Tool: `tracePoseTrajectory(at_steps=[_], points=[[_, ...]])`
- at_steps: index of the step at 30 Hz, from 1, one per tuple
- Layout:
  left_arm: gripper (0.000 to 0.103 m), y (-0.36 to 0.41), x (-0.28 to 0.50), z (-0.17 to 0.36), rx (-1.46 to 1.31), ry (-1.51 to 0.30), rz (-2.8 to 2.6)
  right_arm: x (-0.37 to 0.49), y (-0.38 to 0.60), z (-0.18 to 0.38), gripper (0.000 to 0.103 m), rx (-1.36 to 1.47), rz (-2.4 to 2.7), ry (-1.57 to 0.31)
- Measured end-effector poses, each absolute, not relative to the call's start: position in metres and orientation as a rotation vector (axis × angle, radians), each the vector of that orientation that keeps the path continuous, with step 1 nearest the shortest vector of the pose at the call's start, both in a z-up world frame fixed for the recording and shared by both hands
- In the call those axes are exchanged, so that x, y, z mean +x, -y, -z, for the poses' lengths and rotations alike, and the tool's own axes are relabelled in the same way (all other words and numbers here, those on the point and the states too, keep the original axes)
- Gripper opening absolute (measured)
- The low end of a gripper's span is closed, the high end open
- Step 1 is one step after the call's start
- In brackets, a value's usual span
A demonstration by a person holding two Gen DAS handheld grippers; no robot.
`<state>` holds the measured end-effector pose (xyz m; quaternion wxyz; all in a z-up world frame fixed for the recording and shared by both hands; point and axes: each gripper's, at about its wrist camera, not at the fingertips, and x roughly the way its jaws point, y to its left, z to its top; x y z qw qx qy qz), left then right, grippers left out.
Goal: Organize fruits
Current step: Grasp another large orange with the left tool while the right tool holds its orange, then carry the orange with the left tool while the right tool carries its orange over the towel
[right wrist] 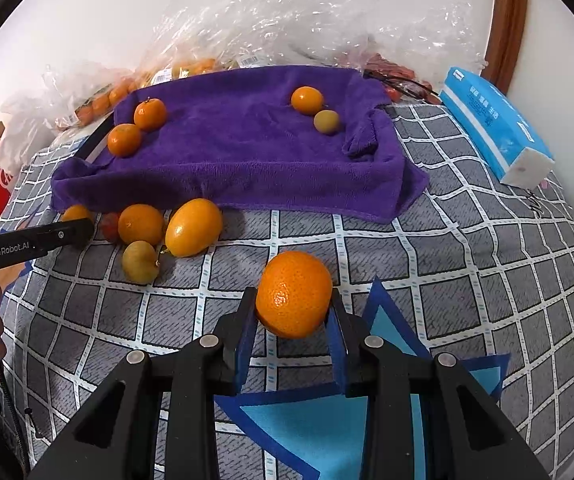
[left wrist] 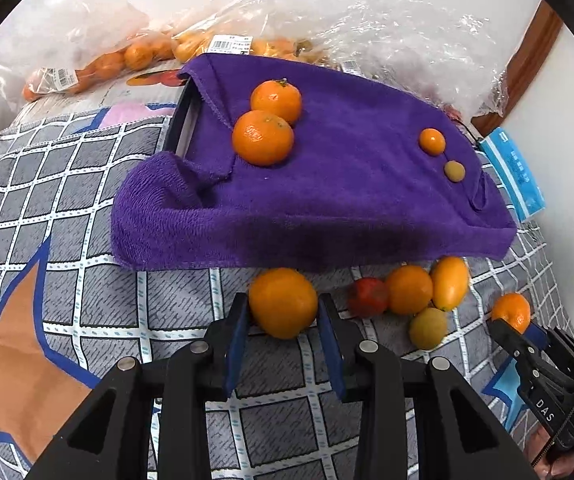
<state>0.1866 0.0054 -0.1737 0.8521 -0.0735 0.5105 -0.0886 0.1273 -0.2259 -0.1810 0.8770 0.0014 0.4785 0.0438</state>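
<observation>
Here, each tool clamps a round, dimpled orange: left tool (left wrist: 283,312) one orange (left wrist: 283,302), right tool (right wrist: 293,314) another (right wrist: 293,294).

From my feed this reads as a home — most likely a bedroom. I'm working over a soft quilted bedspread (right wrist: 467,280) with a grey grid and star patches. A plain white wall (right wrist: 127,8) stands behind, with a strip of brown wooden trim (right wrist: 507,28) at the right. Shop-labelled plastic bags of fruit (left wrist: 99,60), a blue tissue pack (right wrist: 495,128) and a purple towel (left wrist: 327,184) lie about — household clutter.
</observation>
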Motion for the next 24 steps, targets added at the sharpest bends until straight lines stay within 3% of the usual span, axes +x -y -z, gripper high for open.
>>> tracePoseTrajectory(at_steps=[24], points=[[0.032, -0.004, 0.12, 0.092, -0.131, -0.96, 0.193, 0.09, 0.221, 0.094, 0.033, -0.016, -0.057, -0.849]])
